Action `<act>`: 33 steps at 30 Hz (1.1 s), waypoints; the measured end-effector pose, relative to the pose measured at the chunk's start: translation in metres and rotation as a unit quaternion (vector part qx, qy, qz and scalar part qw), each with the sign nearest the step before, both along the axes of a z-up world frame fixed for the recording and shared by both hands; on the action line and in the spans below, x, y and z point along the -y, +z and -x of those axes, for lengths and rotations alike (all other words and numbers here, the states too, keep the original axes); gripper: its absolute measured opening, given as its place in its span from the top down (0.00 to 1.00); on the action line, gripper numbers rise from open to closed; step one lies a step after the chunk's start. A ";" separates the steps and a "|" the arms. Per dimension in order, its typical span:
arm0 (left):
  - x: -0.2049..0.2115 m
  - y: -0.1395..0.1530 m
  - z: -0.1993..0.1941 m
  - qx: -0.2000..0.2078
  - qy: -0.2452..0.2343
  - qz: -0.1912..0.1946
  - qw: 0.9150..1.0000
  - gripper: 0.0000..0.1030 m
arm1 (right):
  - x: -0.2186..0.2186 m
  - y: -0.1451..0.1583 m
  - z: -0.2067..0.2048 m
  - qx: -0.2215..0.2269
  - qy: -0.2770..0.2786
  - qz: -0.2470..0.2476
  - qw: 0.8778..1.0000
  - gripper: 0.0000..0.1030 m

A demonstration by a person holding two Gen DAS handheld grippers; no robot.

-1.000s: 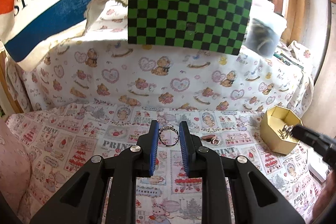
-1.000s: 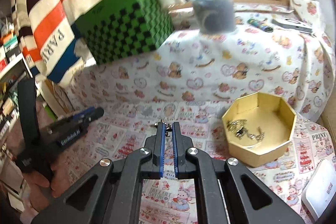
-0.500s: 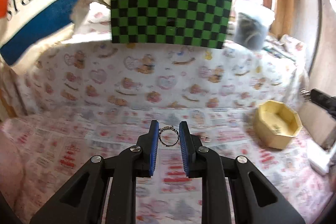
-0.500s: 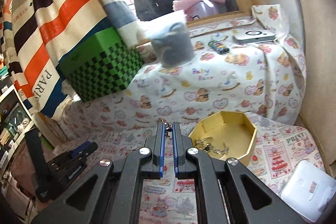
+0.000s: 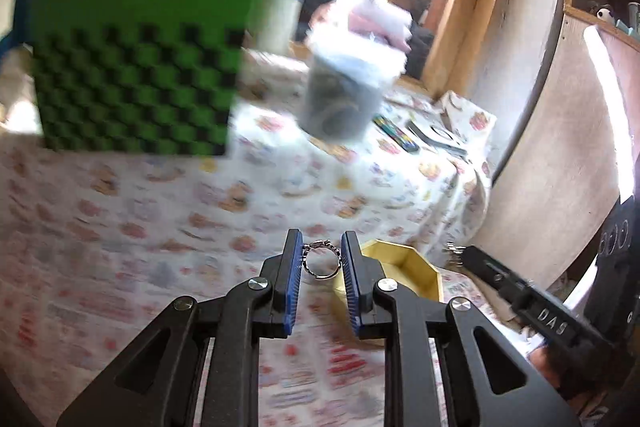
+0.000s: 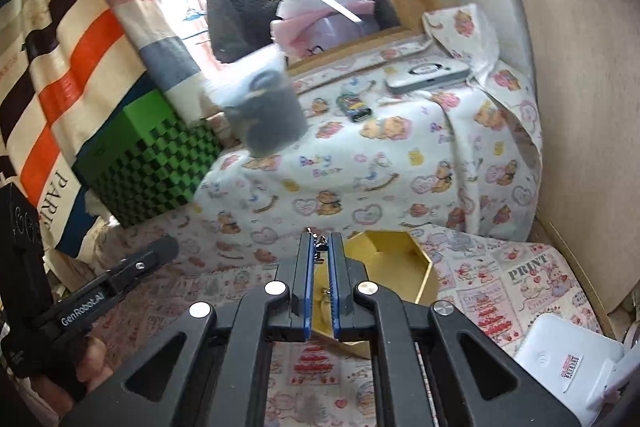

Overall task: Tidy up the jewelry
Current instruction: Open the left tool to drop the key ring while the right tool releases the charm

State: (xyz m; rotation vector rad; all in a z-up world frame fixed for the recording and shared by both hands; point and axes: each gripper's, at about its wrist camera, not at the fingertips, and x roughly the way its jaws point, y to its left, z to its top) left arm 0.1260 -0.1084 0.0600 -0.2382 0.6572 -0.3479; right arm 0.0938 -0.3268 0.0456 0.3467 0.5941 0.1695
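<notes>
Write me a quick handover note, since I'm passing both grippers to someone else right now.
Left gripper: jaws shut on a silver ring, carried above the patterned cloth.
Right gripper: jaws shut on a small metal piece.
Yellow octagonal box sits just ahead of both, some jewelry apparently already in it.
Done: both pieces picked up.
Left: drop each into the box.

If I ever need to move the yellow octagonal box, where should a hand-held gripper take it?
Grip one straight wall panel of the yellow octagonal box from above, one finger inside and one outside. It stands open-topped with thin upright walls; the near side is hidden, so take a far or right-hand panel.
</notes>
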 end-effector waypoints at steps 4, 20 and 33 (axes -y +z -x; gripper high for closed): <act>0.024 -0.022 -0.008 -0.019 -0.026 0.001 0.999 0.82 | 0.011 -0.011 -0.010 -0.023 -0.012 -0.010 1.000 0.93; 0.056 -0.063 -0.013 -0.040 -0.087 -0.003 0.995 0.82 | 0.015 -0.040 -0.034 -0.113 -0.019 0.002 0.993 0.93; 0.058 -0.070 -0.018 -0.047 -0.093 -0.012 0.994 0.80 | 0.021 -0.041 -0.035 -0.120 -0.036 -0.011 0.992 0.93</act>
